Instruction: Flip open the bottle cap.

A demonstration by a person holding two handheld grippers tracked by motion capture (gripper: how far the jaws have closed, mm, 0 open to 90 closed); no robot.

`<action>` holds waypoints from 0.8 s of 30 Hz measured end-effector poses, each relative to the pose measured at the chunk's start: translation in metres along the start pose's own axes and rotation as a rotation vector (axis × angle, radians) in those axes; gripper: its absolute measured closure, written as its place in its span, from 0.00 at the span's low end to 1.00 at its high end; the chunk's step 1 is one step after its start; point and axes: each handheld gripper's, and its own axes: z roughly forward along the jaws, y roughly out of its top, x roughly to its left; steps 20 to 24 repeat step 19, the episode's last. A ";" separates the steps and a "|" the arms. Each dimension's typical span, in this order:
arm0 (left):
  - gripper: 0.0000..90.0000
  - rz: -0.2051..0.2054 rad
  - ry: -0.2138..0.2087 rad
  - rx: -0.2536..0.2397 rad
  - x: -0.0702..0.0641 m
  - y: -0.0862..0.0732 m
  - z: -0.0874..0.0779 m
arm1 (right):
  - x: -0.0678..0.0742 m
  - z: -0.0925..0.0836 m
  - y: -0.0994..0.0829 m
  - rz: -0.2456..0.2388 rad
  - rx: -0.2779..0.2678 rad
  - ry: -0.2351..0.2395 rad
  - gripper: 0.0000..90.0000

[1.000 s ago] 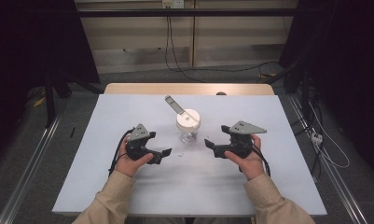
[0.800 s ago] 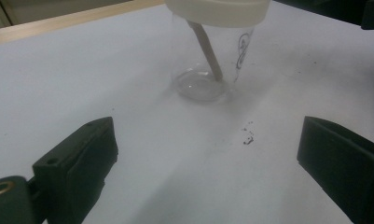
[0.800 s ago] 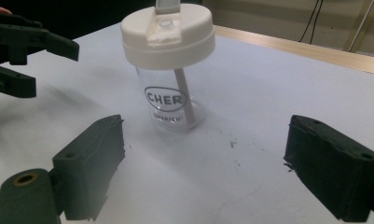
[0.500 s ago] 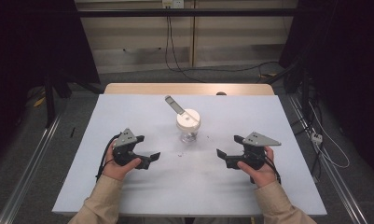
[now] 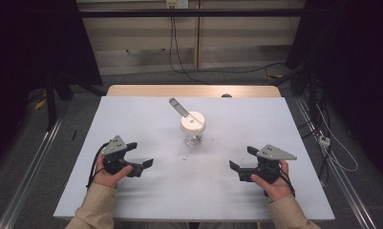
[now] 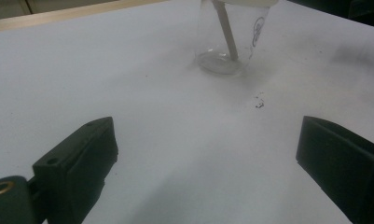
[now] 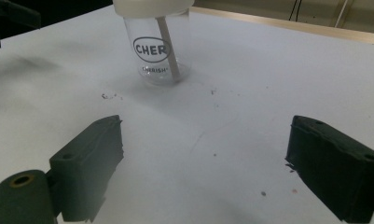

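High view has the clear cup (image 5: pixel 194 135) sitting upright just above the middle of the frame, on the white surface (image 5: pixel 132 114), with a cream lid (image 5: pixel 193 122) on top and a flat stirrer (image 5: pixel 178 107) poking out toward the upper left. Through the glass in the right gripper view you can see the stick running down to the bottom, next to some printed lettering. A few dark crumbs (image 5: pixel 185 157) lie just below the cup.

Left gripper (image 5: pixel 142 165) is at the lower left, right gripper (image 5: pixel 240 164) at the lower right, both well apart from the cup, jaws spread wide with nothing between them.

My read: lid's on, stirrer's in, nobody's touching anything, so either the cup work looks finished or a fresh reach hasn't begun
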 end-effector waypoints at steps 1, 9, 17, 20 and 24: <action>0.05 -0.007 0.000 -0.003 0.000 -0.001 -0.001 | 0.000 -0.001 -0.001 -0.004 0.005 -0.001 0.12; 0.06 0.004 0.016 0.005 0.002 -0.007 -0.013 | -0.002 -0.009 -0.010 0.000 0.019 -0.009 0.12; 0.06 0.004 0.034 0.017 0.007 -0.013 -0.020 | -0.007 -0.016 -0.017 0.011 0.024 -0.019 0.12; 0.06 -0.002 0.028 0.015 0.006 -0.013 -0.019 | -0.008 -0.017 -0.017 0.014 0.023 -0.023 0.12; 0.06 -0.002 0.028 0.015 0.006 -0.013 -0.019 | -0.008 -0.017 -0.017 0.014 0.023 -0.023 0.12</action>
